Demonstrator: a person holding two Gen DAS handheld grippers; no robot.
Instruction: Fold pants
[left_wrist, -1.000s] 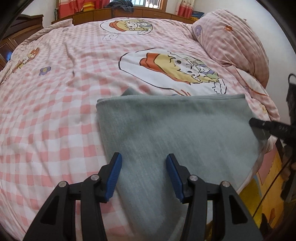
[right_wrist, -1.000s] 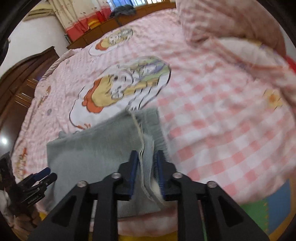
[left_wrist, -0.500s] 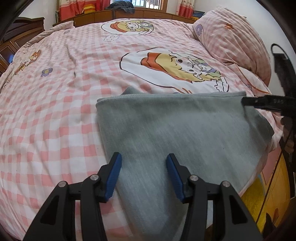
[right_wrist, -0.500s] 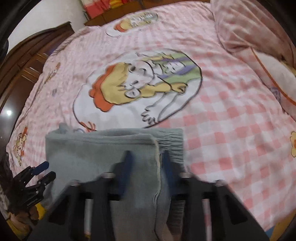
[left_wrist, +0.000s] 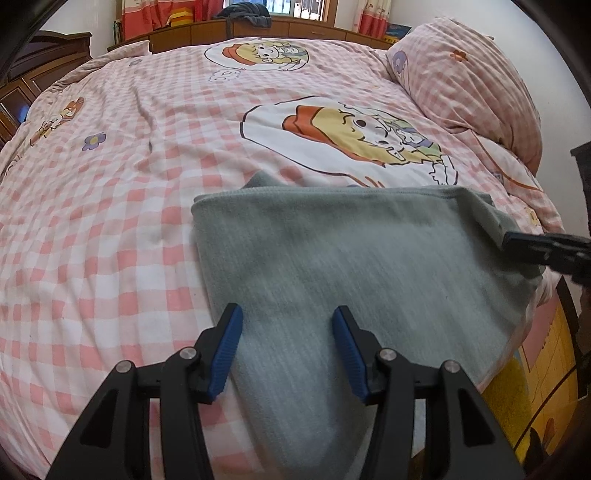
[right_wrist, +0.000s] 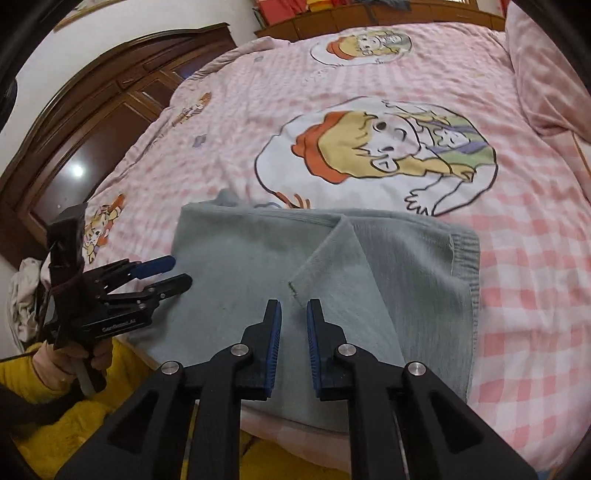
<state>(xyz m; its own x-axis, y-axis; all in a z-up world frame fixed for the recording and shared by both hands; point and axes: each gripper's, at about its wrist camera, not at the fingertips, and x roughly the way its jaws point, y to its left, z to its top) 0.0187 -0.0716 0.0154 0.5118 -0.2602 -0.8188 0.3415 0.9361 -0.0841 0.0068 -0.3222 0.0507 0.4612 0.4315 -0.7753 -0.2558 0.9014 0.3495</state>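
Observation:
The grey-green pants (left_wrist: 354, 258) lie folded flat near the front edge of the bed, with the elastic waistband (right_wrist: 465, 280) at the right end and a folded-over flap on top (right_wrist: 343, 266). My left gripper (left_wrist: 286, 321) is open and empty, hovering above the left part of the pants; it also shows in the right wrist view (right_wrist: 177, 273). My right gripper (right_wrist: 294, 314) hovers just above the flap's corner, jaws a small gap apart with nothing between them. Its tip shows at the right edge of the left wrist view (left_wrist: 517, 242).
The bed has a pink checked cover (left_wrist: 110, 221) with cartoon prints. A pink pillow (left_wrist: 472, 81) lies at the right. A dark wooden wardrobe (right_wrist: 85, 122) stands left of the bed. A yellow mat (left_wrist: 535, 387) lies on the floor by the bed's edge.
My right gripper has let go of the pants' edge, laid it down as a flap and drawn back above it. My left gripper has stayed open in place.

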